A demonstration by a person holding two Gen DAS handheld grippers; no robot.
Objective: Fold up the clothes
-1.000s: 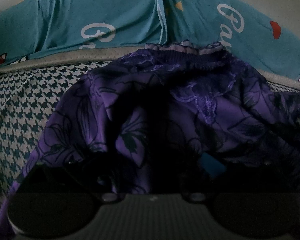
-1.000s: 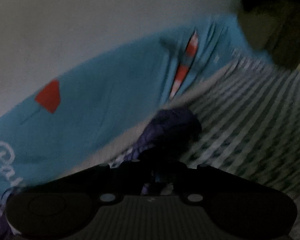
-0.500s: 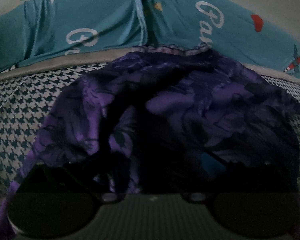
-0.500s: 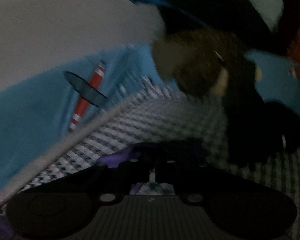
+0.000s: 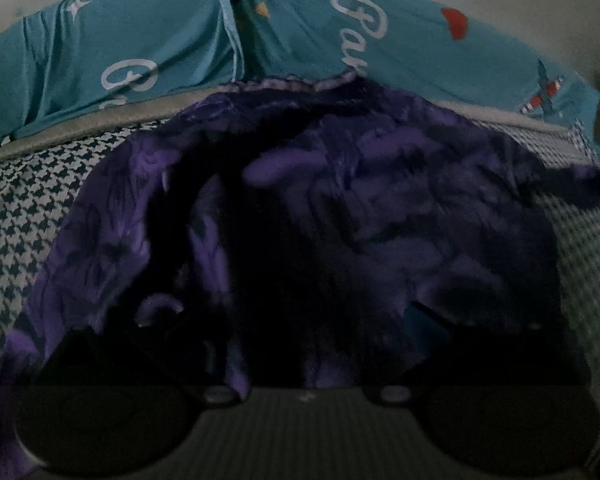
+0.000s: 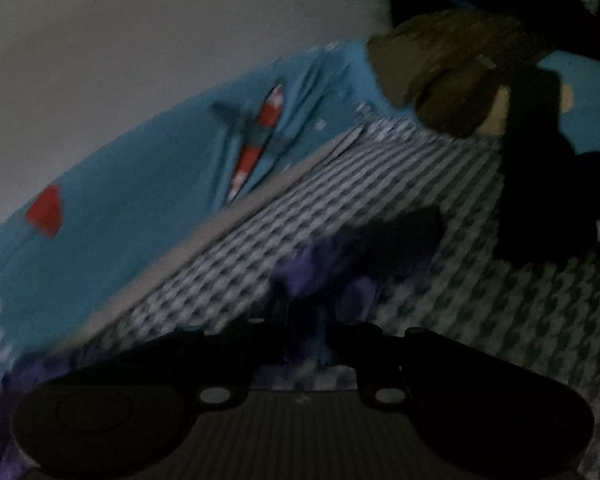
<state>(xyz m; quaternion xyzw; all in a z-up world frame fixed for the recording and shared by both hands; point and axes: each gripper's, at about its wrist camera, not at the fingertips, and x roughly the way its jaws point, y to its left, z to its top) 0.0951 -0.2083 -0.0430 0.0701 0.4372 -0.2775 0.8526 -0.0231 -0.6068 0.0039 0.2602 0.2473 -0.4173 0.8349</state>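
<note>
Purple floral garment (image 5: 340, 208) lies bunched on the houndstooth bed (image 5: 28, 216), its long axis running left to right. Left gripper (image 5: 300, 344) is buried in its near edge; grip indeterminate in the dark. Right gripper (image 6: 306, 320) fingers, just parting, stand narrow around the right corner.

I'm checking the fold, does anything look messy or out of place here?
Yes: the purple floral garment lies bunched and creased on the houndstooth sheet, not flat. Its top edge laps over the sheet's grey border against the teal bedding.
</note>
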